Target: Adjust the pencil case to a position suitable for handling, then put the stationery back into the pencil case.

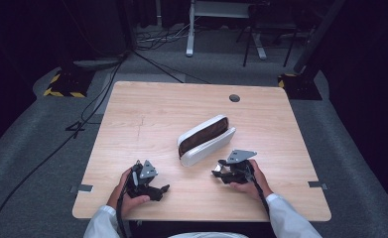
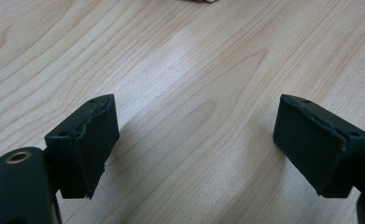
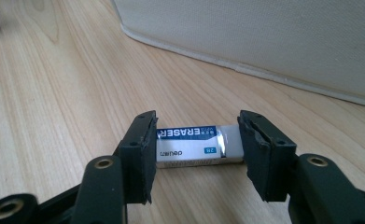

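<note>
Your right gripper [image 3: 196,154] has its two black jaws closed against the short ends of the small white eraser in its blue-and-white paper sleeve [image 3: 199,144], gripping it lengthwise, so the pads get flat faces to press on. The eraser sits low, at or barely off the light wooden table [image 1: 147,109], toward its near right part. Just beyond it lies the open white pencil case with a brown lining [image 1: 205,140], near the table's middle, its mouth facing up. My guess is the eraser is meant to go in there. Your left gripper [image 2: 196,144] rests near the near edge, left of centre, jaws wide apart over bare wood, holding nothing and clear of the case.
</note>
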`<state>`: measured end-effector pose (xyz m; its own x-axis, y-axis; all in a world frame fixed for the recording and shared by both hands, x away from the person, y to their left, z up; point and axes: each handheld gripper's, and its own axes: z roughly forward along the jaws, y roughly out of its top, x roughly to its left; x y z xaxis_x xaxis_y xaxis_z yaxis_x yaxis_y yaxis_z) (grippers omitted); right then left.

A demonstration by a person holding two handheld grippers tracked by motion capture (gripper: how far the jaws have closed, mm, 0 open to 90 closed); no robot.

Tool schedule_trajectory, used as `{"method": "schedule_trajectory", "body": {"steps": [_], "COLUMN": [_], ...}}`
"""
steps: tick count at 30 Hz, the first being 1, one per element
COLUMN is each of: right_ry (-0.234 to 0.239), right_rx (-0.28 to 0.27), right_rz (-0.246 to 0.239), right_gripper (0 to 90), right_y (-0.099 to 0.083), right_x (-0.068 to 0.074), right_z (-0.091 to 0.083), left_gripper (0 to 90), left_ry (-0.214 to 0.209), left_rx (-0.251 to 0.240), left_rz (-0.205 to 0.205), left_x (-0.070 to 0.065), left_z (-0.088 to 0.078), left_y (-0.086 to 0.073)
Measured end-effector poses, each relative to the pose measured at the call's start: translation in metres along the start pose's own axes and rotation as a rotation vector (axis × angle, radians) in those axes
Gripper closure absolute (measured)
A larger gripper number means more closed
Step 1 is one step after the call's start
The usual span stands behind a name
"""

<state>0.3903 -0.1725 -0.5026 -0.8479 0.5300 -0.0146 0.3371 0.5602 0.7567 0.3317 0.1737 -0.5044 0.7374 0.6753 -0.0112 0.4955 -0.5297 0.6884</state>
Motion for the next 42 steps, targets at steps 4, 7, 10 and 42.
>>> {"method": "schedule_trajectory", "body": {"steps": [4, 7, 10, 42], "right_ry": [-0.006, -0.02, -0.031, -0.104], "right_rx": [0.001, -0.002, -0.016, -0.169], "right_rz": [0.004, 0.004, 0.011, 0.082], "right_gripper": [49.1, 49.1, 49.1, 49.1], "right_y": [-0.003, -0.004, -0.005, 0.007], "right_x": [-0.002, -0.004, -0.008, -0.037], "right_z": [-0.006, -0.01, -0.019, -0.085], "left_gripper": [14.9, 14.9, 14.9, 14.4], "left_ry": [-0.013, -0.017, -0.017, -0.022], "left_rx": [0.002, 0.002, 0.001, -0.001], "left_rz": [0.006, 0.006, 0.009, 0.016], "left_x": [0.001, 0.001, 0.002, 0.003], "left_z": [0.0, -0.001, 0.0, 0.0], "left_y": [0.0, -0.001, 0.0, 0.0]}}
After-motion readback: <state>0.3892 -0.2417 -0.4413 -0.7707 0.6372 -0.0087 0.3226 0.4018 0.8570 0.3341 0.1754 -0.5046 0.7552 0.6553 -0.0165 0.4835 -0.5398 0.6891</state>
